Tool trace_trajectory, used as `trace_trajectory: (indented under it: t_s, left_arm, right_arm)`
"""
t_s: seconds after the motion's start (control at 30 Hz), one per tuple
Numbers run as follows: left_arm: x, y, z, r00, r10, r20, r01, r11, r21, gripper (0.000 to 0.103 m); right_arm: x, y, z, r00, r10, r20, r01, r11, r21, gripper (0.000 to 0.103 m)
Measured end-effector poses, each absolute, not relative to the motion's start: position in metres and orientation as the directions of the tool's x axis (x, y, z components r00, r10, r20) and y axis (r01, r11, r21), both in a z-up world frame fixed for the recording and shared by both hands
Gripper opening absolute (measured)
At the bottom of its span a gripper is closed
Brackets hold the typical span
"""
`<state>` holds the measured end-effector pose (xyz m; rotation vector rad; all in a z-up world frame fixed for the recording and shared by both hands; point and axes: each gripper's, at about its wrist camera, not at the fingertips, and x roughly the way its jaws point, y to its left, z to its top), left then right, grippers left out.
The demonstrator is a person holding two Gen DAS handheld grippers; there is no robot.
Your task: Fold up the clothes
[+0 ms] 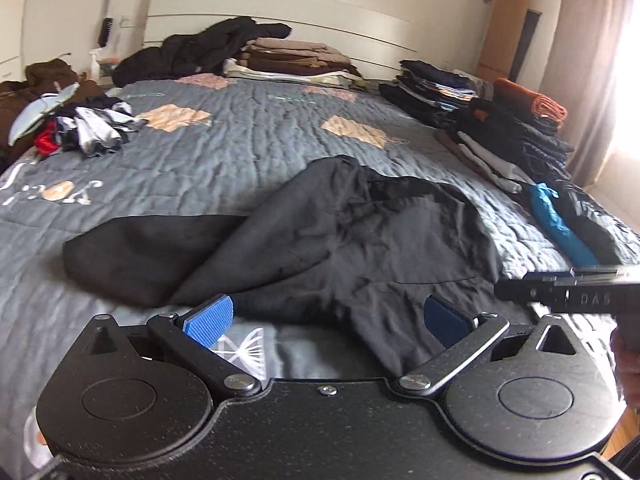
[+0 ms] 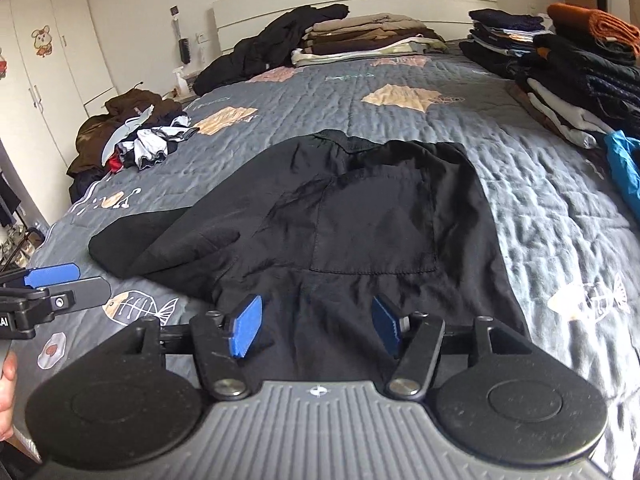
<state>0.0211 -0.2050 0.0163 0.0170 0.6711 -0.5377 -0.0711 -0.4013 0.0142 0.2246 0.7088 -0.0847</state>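
Black trousers (image 2: 360, 216) lie rumpled mid-bed, near the front edge. Both grippers, left (image 1: 326, 318) and right (image 2: 316, 328), hang wide open over their near end, holding nothing. Grab the cloth edge only, not the quilt (image 2: 540, 184).

Home bedroom: quilted bed (image 1: 248, 148), wardrobe (image 2: 52, 52).

Trousers (image 2: 352, 216) mid-bed on quilt (image 2: 540, 200); loose pile (image 2: 152, 146) at left, folded stacks (image 2: 580, 80) right & behind.
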Motion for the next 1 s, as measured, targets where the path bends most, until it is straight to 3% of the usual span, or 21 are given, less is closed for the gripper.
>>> trace_trajectory:
  t_s: [0.17, 0.33, 0.5, 0.63, 0.9, 0.97, 1.0]
  left_arm:
    - [0.020, -0.188, 0.013, 0.693, -0.377, -0.614, 0.471, 0.882, -0.011, 0.103]
    - [0.033, -0.165, -0.001, 0.761, -0.244, -0.601, 0.468, 0.848, 0.249, 0.103]
    - [0.054, -0.146, -0.031, 0.835, -0.098, -0.541, 0.435, 0.720, 0.541, 0.103]
    - [0.066, -0.153, -0.061, 0.889, -0.074, -0.451, 0.420, 0.520, 0.744, 0.102]
    - [0.086, -0.193, -0.113, 0.874, -0.176, -0.453, 0.485, 0.285, 0.827, 0.102]
    - [0.094, -0.197, -0.119, 0.868, -0.192, -0.458, 0.496, 0.280, 0.822, 0.093]
    - [0.097, -0.199, -0.120, 0.864, -0.200, -0.462, 0.502, 0.279, 0.819, 0.080]
  right_arm:
    - [-0.050, -0.380, 0.019, 0.774, 0.069, -0.629, 0.062, 0.981, 0.184, 0.061]
    - [-0.044, -0.372, 0.002, 0.765, 0.144, -0.627, 0.015, 0.970, 0.241, 0.061]
    - [-0.036, -0.367, -0.007, 0.749, 0.177, -0.639, -0.012, 0.967, 0.254, 0.061]
    - [-0.036, -0.364, -0.003, 0.756, 0.203, -0.622, -0.034, 0.962, 0.273, 0.061]
    - [-0.032, -0.371, -0.008, 0.749, 0.195, -0.633, -0.031, 0.965, 0.262, 0.062]
    - [-0.032, -0.375, -0.011, 0.746, 0.188, -0.639, -0.020, 0.965, 0.261, 0.063]
    - [-0.032, -0.377, -0.013, 0.744, 0.185, -0.642, -0.014, 0.965, 0.261, 0.063]
